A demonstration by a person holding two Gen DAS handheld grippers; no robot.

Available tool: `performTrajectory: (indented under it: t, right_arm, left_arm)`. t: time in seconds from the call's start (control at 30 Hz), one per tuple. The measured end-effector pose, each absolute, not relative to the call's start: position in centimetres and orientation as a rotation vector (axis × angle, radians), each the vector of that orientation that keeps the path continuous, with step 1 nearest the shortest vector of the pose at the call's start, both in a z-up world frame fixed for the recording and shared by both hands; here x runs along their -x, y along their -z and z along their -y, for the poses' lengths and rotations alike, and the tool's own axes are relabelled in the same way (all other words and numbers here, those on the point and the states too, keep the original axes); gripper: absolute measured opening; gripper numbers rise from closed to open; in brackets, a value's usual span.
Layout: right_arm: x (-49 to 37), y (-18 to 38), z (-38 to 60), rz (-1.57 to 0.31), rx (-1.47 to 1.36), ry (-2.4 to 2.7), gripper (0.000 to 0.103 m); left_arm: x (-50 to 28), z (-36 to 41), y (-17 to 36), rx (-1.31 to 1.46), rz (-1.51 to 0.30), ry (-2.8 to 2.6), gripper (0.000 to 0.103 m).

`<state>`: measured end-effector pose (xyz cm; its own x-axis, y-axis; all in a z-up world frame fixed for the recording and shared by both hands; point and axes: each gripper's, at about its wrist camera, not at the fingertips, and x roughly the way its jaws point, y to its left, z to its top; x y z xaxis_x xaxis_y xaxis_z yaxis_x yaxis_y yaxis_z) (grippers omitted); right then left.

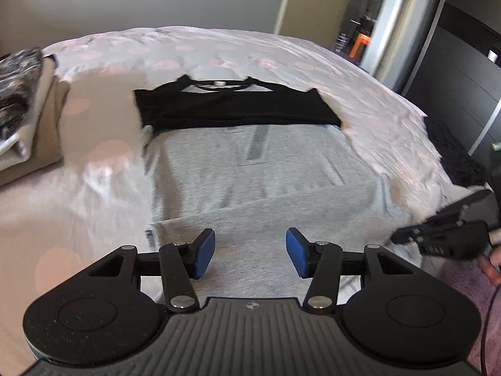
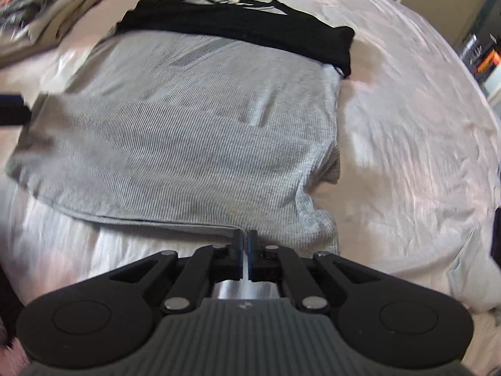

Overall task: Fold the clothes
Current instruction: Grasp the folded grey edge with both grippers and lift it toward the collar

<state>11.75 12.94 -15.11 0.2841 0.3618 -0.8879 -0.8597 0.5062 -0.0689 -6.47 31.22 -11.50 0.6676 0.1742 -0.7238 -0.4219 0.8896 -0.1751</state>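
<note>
A grey shirt (image 1: 250, 172) lies flat on the bed, its black sleeves (image 1: 235, 106) folded across the top near the collar. My left gripper (image 1: 250, 252) hovers open over the shirt's near hem, blue pads (image 1: 205, 252) wide apart with nothing between them. In the right wrist view the same grey shirt (image 2: 188, 131) fills the middle. My right gripper (image 2: 245, 239) is shut, its tips pinching the hem near the shirt's near right corner. From the left wrist view the right gripper (image 1: 397, 237) shows at the shirt's right edge, held by a hand (image 1: 493, 263).
A stack of folded clothes (image 1: 22, 119) sits at the left of the bed, also seen as a stack (image 2: 47, 6) at top left. A dark garment (image 1: 457, 163) lies at the bed's right edge. The white dotted bedcover (image 1: 94, 188) surrounds the shirt. A dark wardrobe (image 1: 463, 78) stands behind.
</note>
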Motion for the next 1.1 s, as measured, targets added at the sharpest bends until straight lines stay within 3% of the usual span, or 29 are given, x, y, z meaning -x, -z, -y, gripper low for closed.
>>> performTrajectory:
  t: [0.7, 0.9, 0.93, 1.0, 1.03, 1.1]
  right_arm:
    - [-13.8, 14.4, -11.7, -1.010, 0.313, -0.936, 0.002]
    - [-14.0, 14.3, -11.5, -1.018, 0.279, -0.943, 0.006]
    - [-14.0, 14.3, -11.5, -1.020, 0.277, -0.944, 0.006]
    - [-14.0, 14.3, -11.5, -1.032, 0.286, -0.951, 0.006]
    - [-13.9, 14.3, -11.6, -1.038, 0.300, -0.956, 0.008]
    - [-13.4, 14.1, -11.8, -1.026, 0.335, -0.960, 0.018]
  left_arm:
    - [3.3, -24.2, 16.6, -0.462, -1.287, 0.015, 0.048]
    - [4.7, -26.5, 18.6, -0.490, -1.393, 0.001, 0.048]
    - [4.8, -26.9, 18.6, -0.460, -1.390, -0.003, 0.047]
    - [4.7, -27.5, 18.5, -0.411, -1.384, -0.008, 0.035]
    - [4.7, -27.7, 18.5, -0.390, -1.379, -0.010, 0.033]
    - [4.7, -28.1, 18.4, -0.370, -1.373, -0.026, 0.020]
